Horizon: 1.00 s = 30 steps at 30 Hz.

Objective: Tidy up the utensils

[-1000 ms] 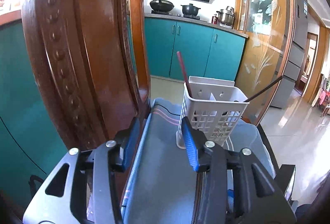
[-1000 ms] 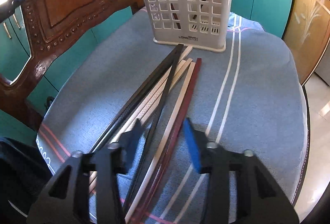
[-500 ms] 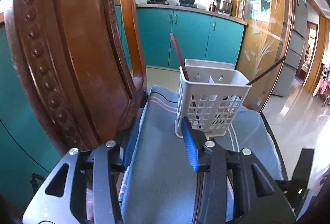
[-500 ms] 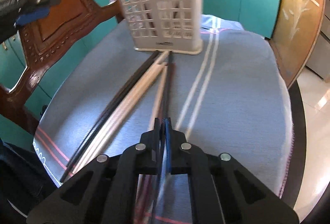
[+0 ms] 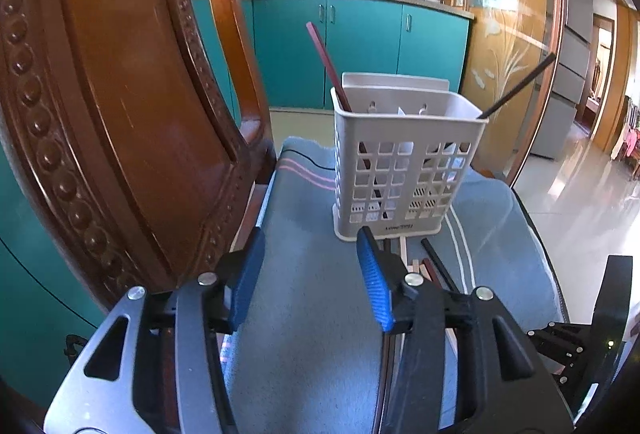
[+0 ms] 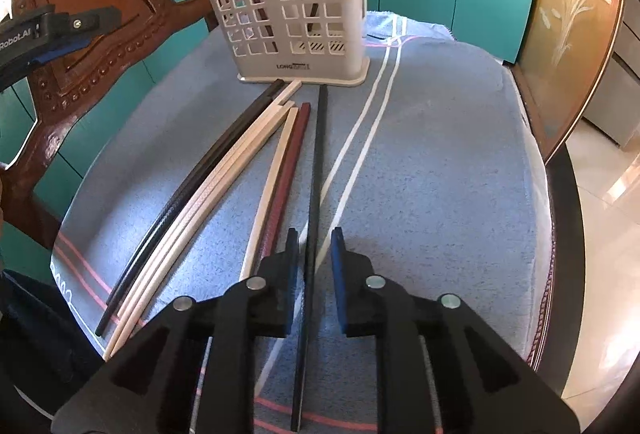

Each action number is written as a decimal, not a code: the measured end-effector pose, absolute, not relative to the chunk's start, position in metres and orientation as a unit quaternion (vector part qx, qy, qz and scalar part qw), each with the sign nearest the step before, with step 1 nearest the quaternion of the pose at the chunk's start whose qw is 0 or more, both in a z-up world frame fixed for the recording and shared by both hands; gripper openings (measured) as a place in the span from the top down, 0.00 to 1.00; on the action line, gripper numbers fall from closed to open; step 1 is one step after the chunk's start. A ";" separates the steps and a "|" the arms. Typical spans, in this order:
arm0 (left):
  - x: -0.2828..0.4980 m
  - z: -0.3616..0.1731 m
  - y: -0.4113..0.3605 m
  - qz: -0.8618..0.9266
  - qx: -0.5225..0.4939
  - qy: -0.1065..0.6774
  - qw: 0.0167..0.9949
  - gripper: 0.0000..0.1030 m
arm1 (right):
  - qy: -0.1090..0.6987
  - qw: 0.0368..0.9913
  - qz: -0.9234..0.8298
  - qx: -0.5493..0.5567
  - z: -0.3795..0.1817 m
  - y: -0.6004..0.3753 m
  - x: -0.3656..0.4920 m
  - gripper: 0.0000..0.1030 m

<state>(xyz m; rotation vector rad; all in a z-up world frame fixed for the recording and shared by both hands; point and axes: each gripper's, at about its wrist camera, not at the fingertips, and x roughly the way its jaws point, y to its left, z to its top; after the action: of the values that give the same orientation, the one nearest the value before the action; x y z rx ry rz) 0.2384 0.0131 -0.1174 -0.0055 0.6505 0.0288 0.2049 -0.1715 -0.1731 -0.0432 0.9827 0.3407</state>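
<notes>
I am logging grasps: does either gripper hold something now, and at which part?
Nothing is held. The right gripper is open, its jaws straddling the black chopstick without clamping it. The left gripper is open and empty.

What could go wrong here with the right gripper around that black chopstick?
The right gripper straddles the black chopstick with its jaws open and visible gaps on both sides, so a lift now would likely leave it behind. The dark red chopstick lies close beside it, so closing could snag both. The grip sits near one end; the long free end may swing and knock the white holder.
</notes>
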 end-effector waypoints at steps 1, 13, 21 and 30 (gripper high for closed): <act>0.238 -0.118 0.013 0.015 -0.002 0.321 0.947 0.52 | 0.470 0.866 0.168 -0.022 -0.173 -0.170 0.205 0.84; 0.240 -0.124 0.016 0.016 -0.003 0.330 0.944 0.52 | 0.467 0.861 0.201 0.002 -0.169 -0.165 0.198 0.92; 0.243 -0.130 0.016 0.013 -0.006 0.344 0.939 0.51 | 0.464 0.873 0.135 0.073 -0.167 -0.199 0.201 0.94; 0.253 -0.136 0.025 0.012 -0.030 0.363 0.931 0.50 | 0.473 0.866 0.143 0.077 -0.168 -0.201 0.196 0.93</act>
<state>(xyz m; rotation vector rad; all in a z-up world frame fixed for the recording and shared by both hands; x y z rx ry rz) 0.2531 0.0251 -0.1360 -0.0605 0.7438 0.0237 0.1958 -0.2015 -0.1680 0.1615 0.9910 0.2994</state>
